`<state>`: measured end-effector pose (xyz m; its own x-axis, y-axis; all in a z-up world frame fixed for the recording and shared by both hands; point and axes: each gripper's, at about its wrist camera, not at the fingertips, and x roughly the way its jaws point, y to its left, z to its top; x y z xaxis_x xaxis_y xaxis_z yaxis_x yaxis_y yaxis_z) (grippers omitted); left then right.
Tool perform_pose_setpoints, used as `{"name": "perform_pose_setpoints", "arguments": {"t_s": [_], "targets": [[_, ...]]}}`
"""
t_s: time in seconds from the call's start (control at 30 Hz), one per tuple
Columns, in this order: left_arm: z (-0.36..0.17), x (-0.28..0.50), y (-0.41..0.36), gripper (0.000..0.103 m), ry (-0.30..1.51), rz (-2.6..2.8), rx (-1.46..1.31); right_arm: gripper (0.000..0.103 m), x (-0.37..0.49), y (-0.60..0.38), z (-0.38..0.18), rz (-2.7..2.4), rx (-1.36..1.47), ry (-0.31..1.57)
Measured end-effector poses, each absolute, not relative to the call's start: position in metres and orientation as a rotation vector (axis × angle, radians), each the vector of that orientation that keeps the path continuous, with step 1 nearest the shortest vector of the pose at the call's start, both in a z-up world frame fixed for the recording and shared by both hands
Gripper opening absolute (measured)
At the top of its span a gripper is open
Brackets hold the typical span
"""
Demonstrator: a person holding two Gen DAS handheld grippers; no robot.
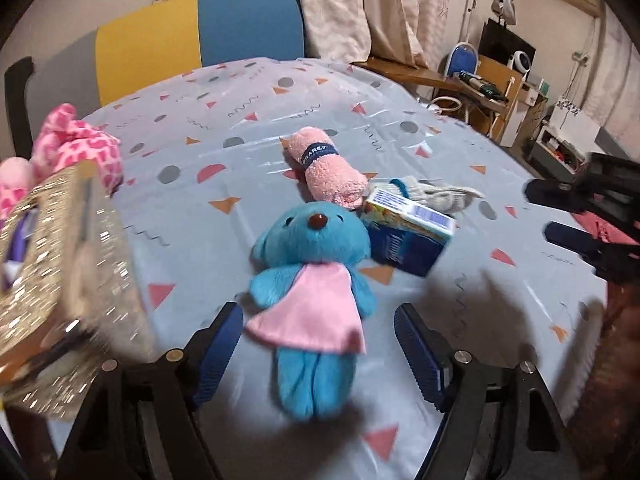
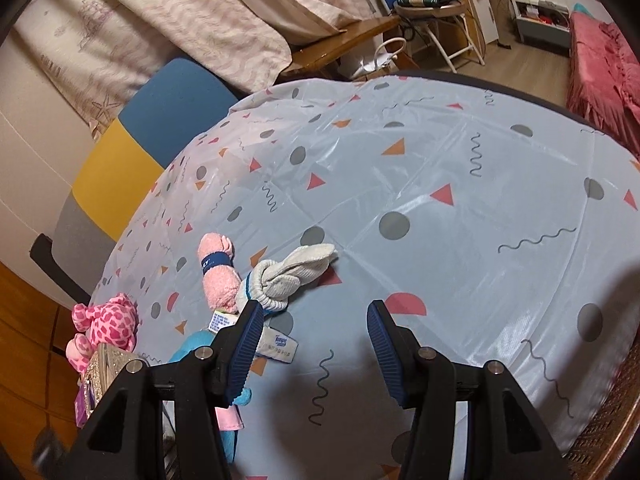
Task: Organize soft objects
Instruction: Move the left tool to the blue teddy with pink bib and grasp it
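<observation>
Flanking the blue teddy [image 1: 310, 308], the left claw [image 1: 320, 344] gapes, tissue pack [image 1: 408, 236] beyond; right claw [image 2: 314, 344] released.

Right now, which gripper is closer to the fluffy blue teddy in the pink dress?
Left. The left gripper is open with the blue plush bear lying between its fingers. The right gripper, also open, sits off to the bear's side.

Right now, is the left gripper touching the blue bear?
Apart. The left wrist view shows the open left gripper straddling the blue bear, with tablecloth visible between each finger and the toy.
</observation>
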<state>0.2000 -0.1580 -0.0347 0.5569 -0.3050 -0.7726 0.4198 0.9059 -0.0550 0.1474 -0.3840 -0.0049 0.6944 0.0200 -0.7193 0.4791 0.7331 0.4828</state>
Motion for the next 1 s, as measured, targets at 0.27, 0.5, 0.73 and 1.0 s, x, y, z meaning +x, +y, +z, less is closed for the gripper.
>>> {"name": "perform_pose_setpoints", "arguments": {"t_s": [0.27,0.5,0.73,1.0], "targets": [[-0.076,0.236,-0.173,0.077,0.954,-0.409,0.141,0.055,0.153,-0.380,-0.009,-0.245,0.718,0.800],[-0.070,0.209,-0.157,0.035,0.951,-0.432,0.106,0.055,0.155,-0.378,-0.011,-0.245,0.711,0.819],[-0.072,0.152,-0.121,0.040,0.927,-0.364,0.103,0.055,0.157,-0.378,-0.015,-0.243,0.710,0.844],[-0.080,0.118,-0.102,0.041,0.801,-0.364,0.135,0.055,0.161,-0.372,-0.021,-0.212,0.710,0.887]]}}
